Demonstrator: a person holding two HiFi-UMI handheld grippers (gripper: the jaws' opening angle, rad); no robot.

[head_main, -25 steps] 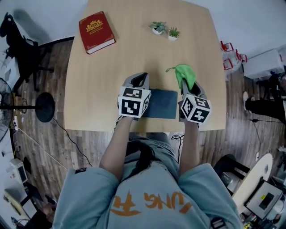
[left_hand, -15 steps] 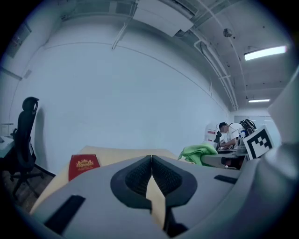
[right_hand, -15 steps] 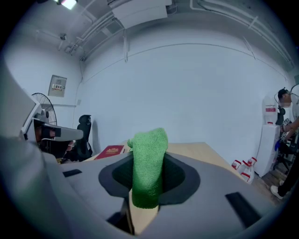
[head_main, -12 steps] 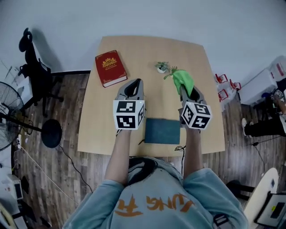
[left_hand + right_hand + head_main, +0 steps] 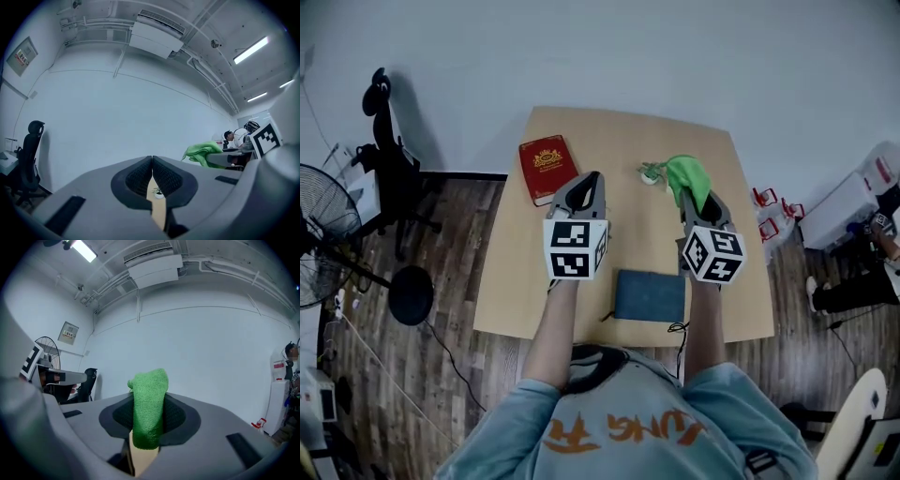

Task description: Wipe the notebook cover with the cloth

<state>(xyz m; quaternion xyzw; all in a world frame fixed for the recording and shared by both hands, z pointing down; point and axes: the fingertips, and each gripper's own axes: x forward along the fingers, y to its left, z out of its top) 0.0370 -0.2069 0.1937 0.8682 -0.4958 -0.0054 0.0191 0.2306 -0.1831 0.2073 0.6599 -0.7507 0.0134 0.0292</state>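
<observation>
The dark blue notebook [image 5: 650,295] lies flat near the table's front edge, between my two forearms. Both grippers are raised well above it and point toward the far wall. My right gripper [image 5: 694,199] [image 5: 149,401] is shut on the green cloth [image 5: 686,176] [image 5: 148,416], which sticks up out of its jaws. My left gripper [image 5: 588,183] [image 5: 152,163] is shut with nothing in it. In the left gripper view the cloth [image 5: 204,152] shows off to the right.
A red book [image 5: 547,168] lies at the back left of the wooden table [image 5: 516,281]. Small potted plants [image 5: 652,174] stand at the back, beside the cloth. A fan [image 5: 323,234] and an office chair [image 5: 384,159] stand on the floor to the left.
Both grippers have lifted up and away from the notebook, the right one carrying the cloth. The head view has pulled back, so the table looks smaller and the wall shows.
</observation>
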